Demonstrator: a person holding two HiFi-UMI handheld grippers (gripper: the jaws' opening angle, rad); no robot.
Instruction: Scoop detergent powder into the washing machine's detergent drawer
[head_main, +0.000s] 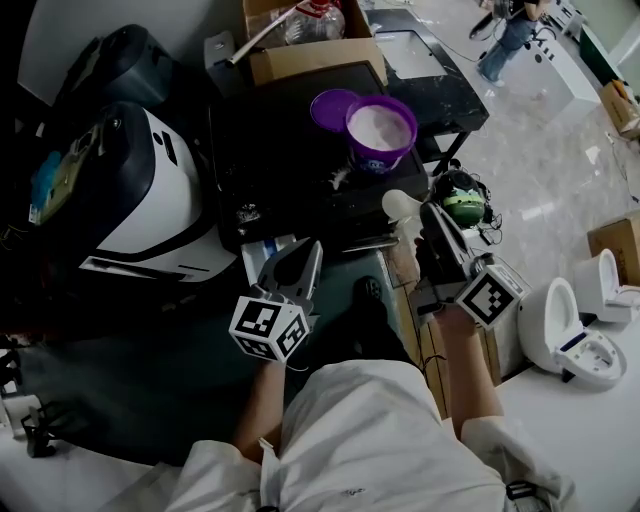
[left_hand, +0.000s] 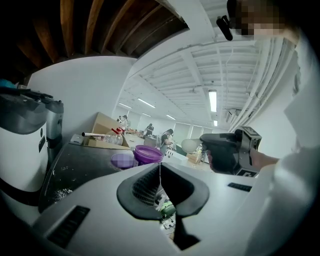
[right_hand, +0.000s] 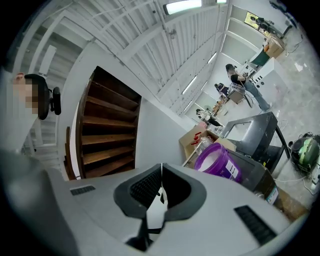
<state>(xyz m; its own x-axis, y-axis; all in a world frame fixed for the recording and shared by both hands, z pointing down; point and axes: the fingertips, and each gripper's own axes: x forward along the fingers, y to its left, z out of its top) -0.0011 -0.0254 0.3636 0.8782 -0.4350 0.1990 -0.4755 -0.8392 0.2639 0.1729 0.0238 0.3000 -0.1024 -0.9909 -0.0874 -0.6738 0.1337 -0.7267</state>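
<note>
One open purple plastic tub of white detergent powder (head_main: 380, 132) stands on the black table (head_main: 270, 170), its round purple lid (head_main: 330, 108) just beside it. We record the right gripper (head_main: 428, 214) clamped on a white plastic scoop (head_main: 403, 206) near the tub, and the left gripper (head_main: 303, 252) closed on nothing.

The purple tub (head_main: 381, 130) stood upright and open, white powder inside. Its purple lid (head_main: 333, 108) lay flat against the tub's left; the white scoop (head_main: 401, 205) was near the tub's front.

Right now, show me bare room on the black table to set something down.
The black table is bare left of the tub and lid, across to the washing machine. Crowded: the back edge with the cardboard box, and the right corner holding the tub.
</note>
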